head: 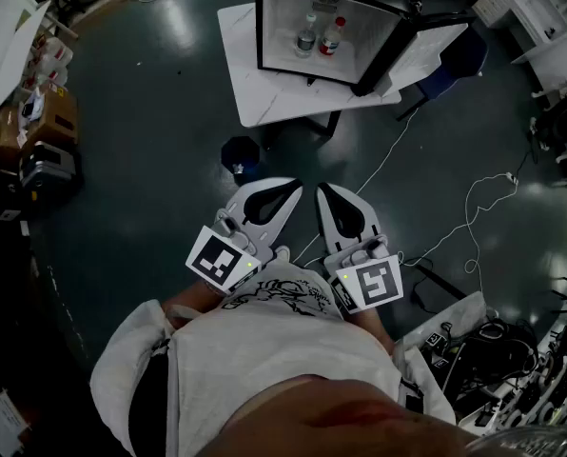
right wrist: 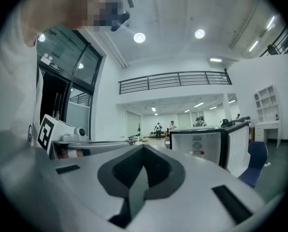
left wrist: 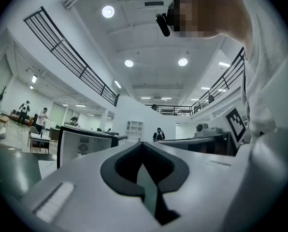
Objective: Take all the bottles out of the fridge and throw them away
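A dark floor (head: pixel 141 160) was seen across most of the head view. On it a white table (head: pixel 264 98) was set, and a small black-framed fridge (head: pixel 262 22) was placed on that table with its door (head: pixel 426 46) swung wide open to the right. A blue chair (head: pixel 459 57) was partly hidden behind the door.

Nearer the camera, the left gripper (head: pixel 296 185) and the right gripper (head: pixel 322 188) were held side by side just in front of the person's white shirt (head: pixel 283 341), well apart from the fridge and pointed roughly level towards it. The jaws of both were pressed fully together, and nothing was gripped by either. The same was shown in the left gripper view (left wrist: pixel 143 144) and the right gripper view (right wrist: pixel 144 148).

Two bottles were left upright inside the lit fridge, close together: a clear bottle (head: pixel 306 36) on the left and a red-capped bottle (head: pixel 332 38) on the right.

A dark blue item (head: pixel 241 155), too dim to identify, was noted on the floor below the table, and a thin white cable (head: pixel 474 208) was trailed across the floor at the right.
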